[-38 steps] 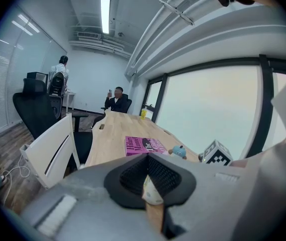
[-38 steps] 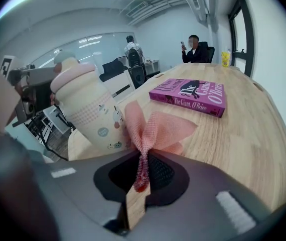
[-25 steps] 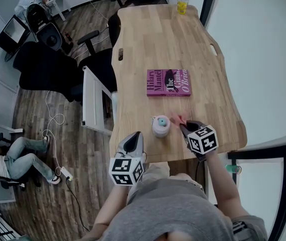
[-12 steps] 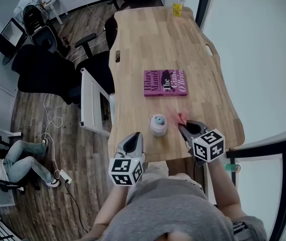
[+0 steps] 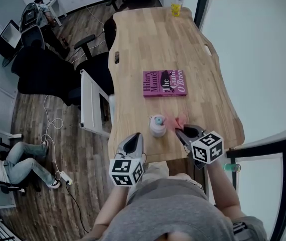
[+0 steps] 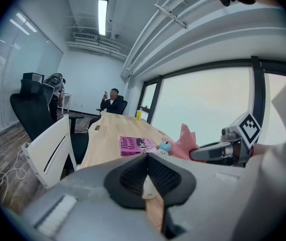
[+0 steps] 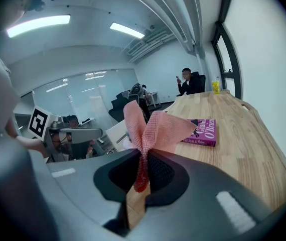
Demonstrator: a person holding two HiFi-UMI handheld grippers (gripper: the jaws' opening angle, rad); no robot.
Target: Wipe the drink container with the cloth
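Pink cloth (image 7: pixel 150 127) pinched in the right gripper (image 7: pixel 142 172), held just beside the small drink container (image 5: pixel 158 126) on the wooden table (image 5: pixel 148 39); left gripper (image 6: pixel 148 179) clenched, empty.

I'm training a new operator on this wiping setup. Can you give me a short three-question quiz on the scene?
1. True or false: the drink container lies on top of the book.
2. Fill in: the left gripper has ___ between its jaws.
3. Which holds the cloth? A. the right gripper, B. the left gripper, C. neither.

Key: 1 false, it stands on the wood nearer the person; 2 nothing; 3 A.
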